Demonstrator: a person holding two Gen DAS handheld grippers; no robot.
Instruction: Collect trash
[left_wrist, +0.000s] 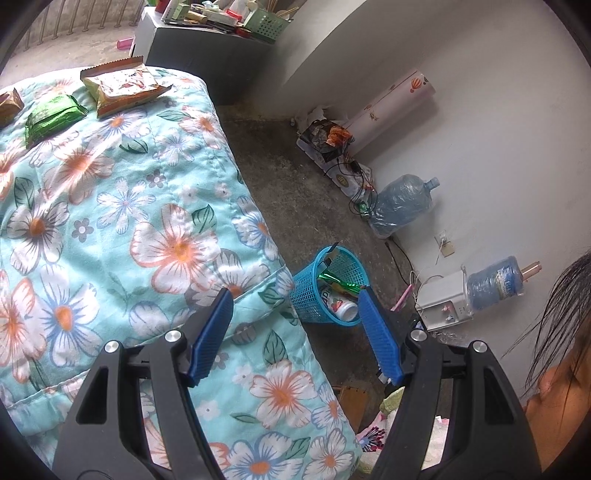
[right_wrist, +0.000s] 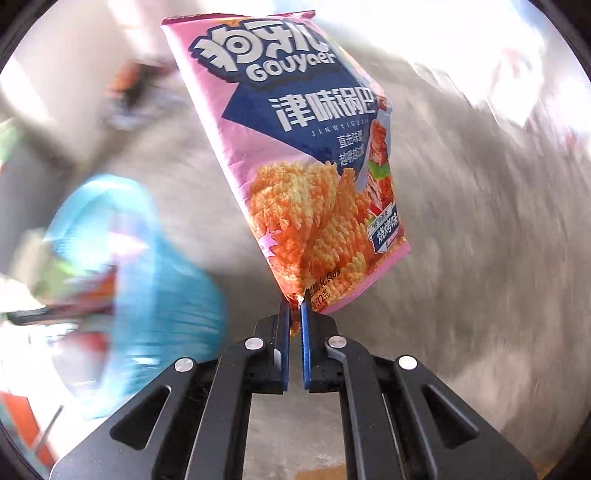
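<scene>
Now: right gripper (right_wrist: 294, 306) pinches pink snack bag (right_wrist: 295, 147) by its corner, mid frame, so it hangs free | left gripper (left_wrist: 295, 306) wide open, holding nothing | blue basket (left_wrist: 328, 288) waits, lower middle

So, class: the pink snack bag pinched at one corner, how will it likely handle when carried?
The snack bag is probably light: the right gripper holds it up by one corner. Likely floppy, since the foil crumples at the pinch. Its glossy film may slip.
</scene>
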